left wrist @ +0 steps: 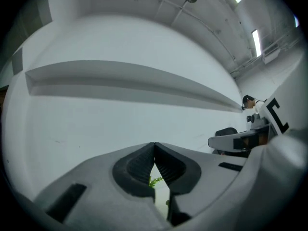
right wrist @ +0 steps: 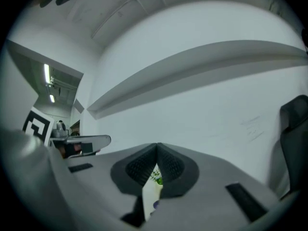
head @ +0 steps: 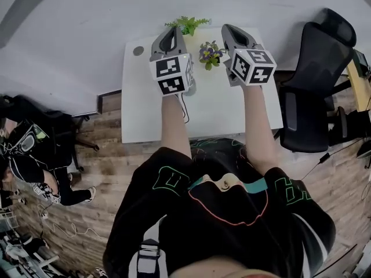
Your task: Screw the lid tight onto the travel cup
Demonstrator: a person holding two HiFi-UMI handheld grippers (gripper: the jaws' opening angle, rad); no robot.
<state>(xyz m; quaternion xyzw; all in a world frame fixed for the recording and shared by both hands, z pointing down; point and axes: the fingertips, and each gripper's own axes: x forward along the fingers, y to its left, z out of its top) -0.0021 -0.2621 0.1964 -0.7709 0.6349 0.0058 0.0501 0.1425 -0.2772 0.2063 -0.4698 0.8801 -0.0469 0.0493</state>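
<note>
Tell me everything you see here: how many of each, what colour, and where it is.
table: one, white, centre, against the wall
leafy plant: one, green, table's far edge
flowering plant: one, purple and green, on the table, seen between the grippers
cable grommet: one, grey, table's far left corner
office chair: one, black, right of the table
floor: brown wood pattern
second person: one, dark clothes, left edge
travel cup, lid: none visible
left gripper: one, grey, above the table, shut, empty
right gripper: one, grey, above the table, shut, empty
shirt: one, black, bottom
</note>
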